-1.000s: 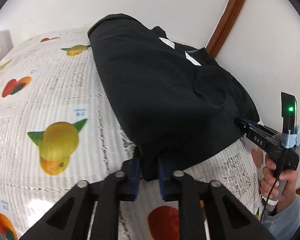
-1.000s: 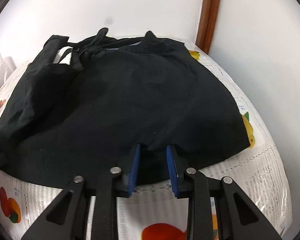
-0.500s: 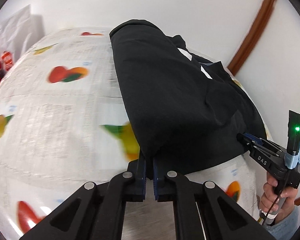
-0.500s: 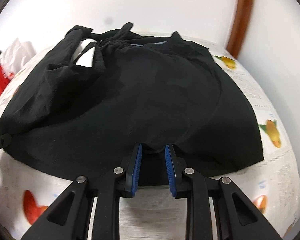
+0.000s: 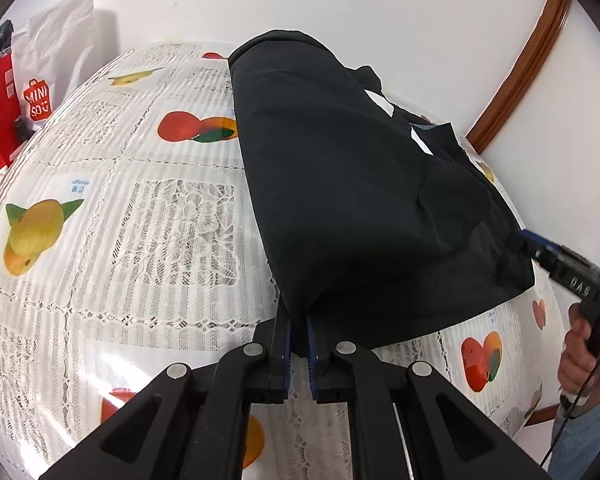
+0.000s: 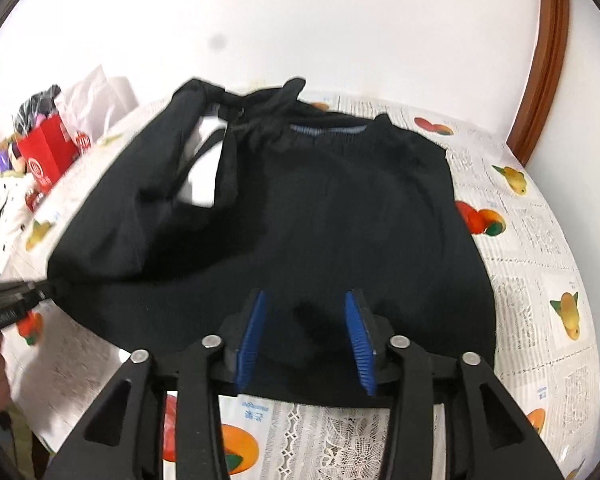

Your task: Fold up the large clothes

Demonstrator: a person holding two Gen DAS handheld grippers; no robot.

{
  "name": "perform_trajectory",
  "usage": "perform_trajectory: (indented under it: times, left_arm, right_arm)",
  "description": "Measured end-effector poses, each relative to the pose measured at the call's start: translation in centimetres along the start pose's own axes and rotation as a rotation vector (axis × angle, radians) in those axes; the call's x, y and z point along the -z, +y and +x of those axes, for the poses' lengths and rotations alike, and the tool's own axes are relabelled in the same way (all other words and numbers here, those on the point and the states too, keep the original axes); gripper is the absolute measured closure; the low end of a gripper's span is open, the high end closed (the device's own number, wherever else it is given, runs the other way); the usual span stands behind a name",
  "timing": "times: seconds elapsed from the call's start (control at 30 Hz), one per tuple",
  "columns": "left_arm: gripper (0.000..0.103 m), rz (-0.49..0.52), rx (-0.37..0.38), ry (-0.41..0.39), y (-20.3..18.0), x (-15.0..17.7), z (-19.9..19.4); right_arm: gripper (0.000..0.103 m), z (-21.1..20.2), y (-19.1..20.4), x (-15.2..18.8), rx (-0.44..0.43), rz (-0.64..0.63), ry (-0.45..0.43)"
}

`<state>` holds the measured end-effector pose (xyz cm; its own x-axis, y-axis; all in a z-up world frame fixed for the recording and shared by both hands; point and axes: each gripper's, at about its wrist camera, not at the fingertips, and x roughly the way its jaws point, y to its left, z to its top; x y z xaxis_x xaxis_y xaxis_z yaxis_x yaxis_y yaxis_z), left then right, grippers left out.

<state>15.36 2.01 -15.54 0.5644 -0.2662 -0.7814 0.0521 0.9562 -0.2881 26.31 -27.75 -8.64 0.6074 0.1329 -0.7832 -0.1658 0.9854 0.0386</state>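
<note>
Black garment (image 5: 352, 200) lies spread on the tabletop (image 5: 148, 216) ahead of both grippers. Left gripper (image 5: 298, 334) is clamped on its hem corner; right gripper (image 6: 306, 334), jaws just opening, stands apart over the hem. Best release left too, then smooth flat

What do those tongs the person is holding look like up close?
Each is a black plastic hand tool. The left tongs and right tongs have two flat angular arms with triangular cut-outs, silver rivets, and ridged blue pads inside the tips. Seen from the side, the right one has a pistol-style handle with white lettering and a thin black cable trailing down. The hand holding it shows a light blue sleeve.
</note>
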Motion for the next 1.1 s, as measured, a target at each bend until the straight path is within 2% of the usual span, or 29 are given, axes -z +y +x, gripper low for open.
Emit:
perform_trajectory:
  times: [0.13, 0.2, 0.4, 0.43, 0.7, 0.83, 0.87, 0.93, 1.0, 1.1]
  left_arm:
    - [0.093, 0.005, 0.009, 0.005, 0.2, -0.9, 0.4]
    - [0.087, 0.004, 0.012, 0.005, 0.5, -0.8, 0.1]
    - [0.058, 0.036, 0.03, -0.021, 0.8, -0.6, -0.4]
    - [0.054, 0.04, 0.034, -0.024, 0.9, -0.6, -0.4]
    - [0.037, 0.086, 0.09, -0.022, -0.2, -0.8, 0.3]
    - [0.034, 0.126, 0.056, -0.023, -1.2, -1.2, 1.3]
    - [0.034, 0.13, 0.048, -0.024, -1.4, -1.3, 1.5]
    - [0.034, 0.138, 0.031, -0.021, -1.8, -1.5, 1.9]
    - [0.034, 0.15, 0.009, -0.022, -2.2, -1.6, 2.2]
    - [0.034, 0.162, -0.012, -0.024, -2.4, -1.5, 2.4]
  right_arm:
    - [0.051, 0.3, 0.4, -1.4, -0.033, 0.041, 0.0]
    - [0.047, 0.5, 1.0, -1.4, -0.057, 0.063, 0.001]
    - [0.032, 2.5, 3.2, -2.7, -0.158, 0.117, -0.001]
    - [0.031, 2.8, 3.5, -2.8, -0.166, 0.124, 0.0]
    - [0.031, 6.0, 5.0, -4.0, -0.218, 0.172, 0.028]
    - [0.032, 6.5, 5.3, -4.3, -0.242, 0.185, 0.02]
    - [0.037, 6.6, 5.3, -4.3, -0.244, 0.183, 0.018]
    - [0.055, 6.9, 5.6, -4.3, -0.248, 0.168, 0.022]
    - [0.09, 7.1, 5.9, -4.4, -0.257, 0.157, 0.03]
    - [0.102, 6.5, 6.1, -4.5, -0.246, 0.129, -0.007]
